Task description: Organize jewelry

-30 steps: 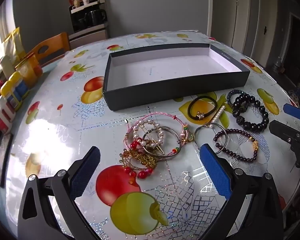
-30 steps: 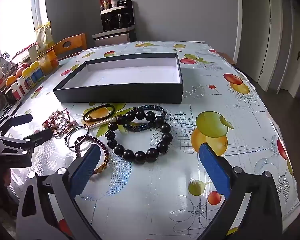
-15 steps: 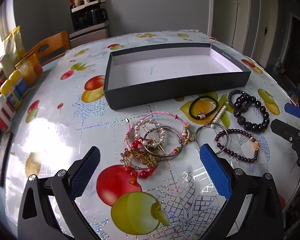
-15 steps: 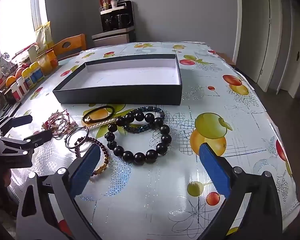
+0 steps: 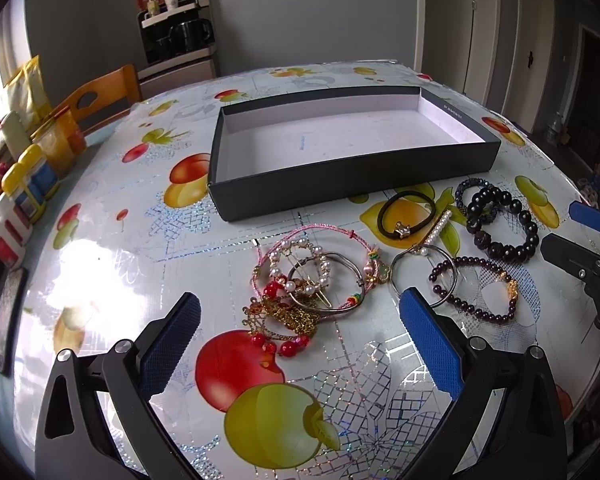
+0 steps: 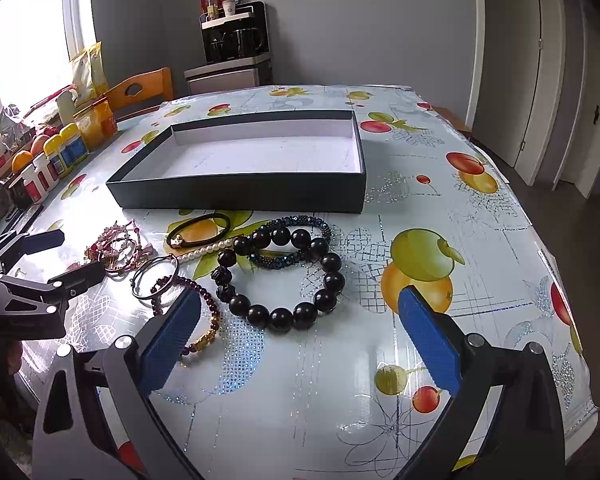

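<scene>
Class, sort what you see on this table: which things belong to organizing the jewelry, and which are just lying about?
Belong to the job:
black box
black bead bracelet
dark blue bead bracelet
purple bead bracelet
black hair tie
tangled bracelet pile

Just lying about:
yellow-capped bottles
orange jar
wooden chair

Left tool [image 6: 74, 256] partly hides tangled bracelets [image 6: 120, 246].

Both wrist views look low and close across the counter [image 5: 100, 248] toward the far wall. The left one sits left of the right one. Both share the box [image 5: 352, 184] and bracelets [image 6: 284, 276].
</scene>
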The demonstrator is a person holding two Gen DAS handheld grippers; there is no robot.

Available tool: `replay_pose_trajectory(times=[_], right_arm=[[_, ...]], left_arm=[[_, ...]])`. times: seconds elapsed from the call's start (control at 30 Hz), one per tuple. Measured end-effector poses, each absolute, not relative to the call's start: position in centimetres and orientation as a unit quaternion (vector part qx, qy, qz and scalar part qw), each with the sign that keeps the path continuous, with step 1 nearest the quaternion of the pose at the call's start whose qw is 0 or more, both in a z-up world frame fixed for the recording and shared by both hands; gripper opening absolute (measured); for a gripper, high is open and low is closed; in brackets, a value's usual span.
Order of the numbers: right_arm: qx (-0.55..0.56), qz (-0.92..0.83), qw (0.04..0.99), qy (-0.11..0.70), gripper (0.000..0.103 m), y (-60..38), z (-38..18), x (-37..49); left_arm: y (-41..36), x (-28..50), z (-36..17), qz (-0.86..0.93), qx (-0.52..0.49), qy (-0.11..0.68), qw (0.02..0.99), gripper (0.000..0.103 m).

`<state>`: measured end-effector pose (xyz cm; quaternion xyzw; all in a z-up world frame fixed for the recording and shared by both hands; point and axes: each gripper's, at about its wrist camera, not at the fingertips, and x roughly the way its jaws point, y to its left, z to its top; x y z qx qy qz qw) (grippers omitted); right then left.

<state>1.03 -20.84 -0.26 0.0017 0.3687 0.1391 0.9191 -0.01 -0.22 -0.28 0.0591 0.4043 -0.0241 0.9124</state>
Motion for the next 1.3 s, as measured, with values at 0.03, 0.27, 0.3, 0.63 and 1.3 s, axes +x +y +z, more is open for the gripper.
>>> replay_pose_trajectory(times=[0.03, 0.27, 0.3, 0.63, 1.3], right_arm=[[0.002, 0.139, 0.919, 0.369, 0.098, -20.86, -0.25, 1.02], [0.001, 0.138, 0.919, 0.368, 0.098, -20.88, -0.32, 0.94], [0.001, 0.138, 0.919, 0.369, 0.098, -20.94, -0.31, 0.97], [0.000, 0.138, 0.919, 0.369, 0.098, -20.90, -0.30, 0.98], [0.001, 0.138, 0.919, 0.369, 0.098, -21.08, -0.22, 1.05]], left_arm=[[-0.24, 0.00, -0.30, -0.024, 0.059, 0.404, 0.912, 0.101], [-0.02, -0.09, -0.14, -0.025, 0.059, 0.405, 0.912, 0.101], [-0.01, -0.10, -0.14, -0.025, 0.059, 0.405, 0.912, 0.101], [-0.03, -0.03, -0.21, -0.025, 0.059, 0.406, 0.911, 0.101], [-0.03, -0.04, -0.16, -0.024, 0.060, 0.406, 0.912, 0.101]])
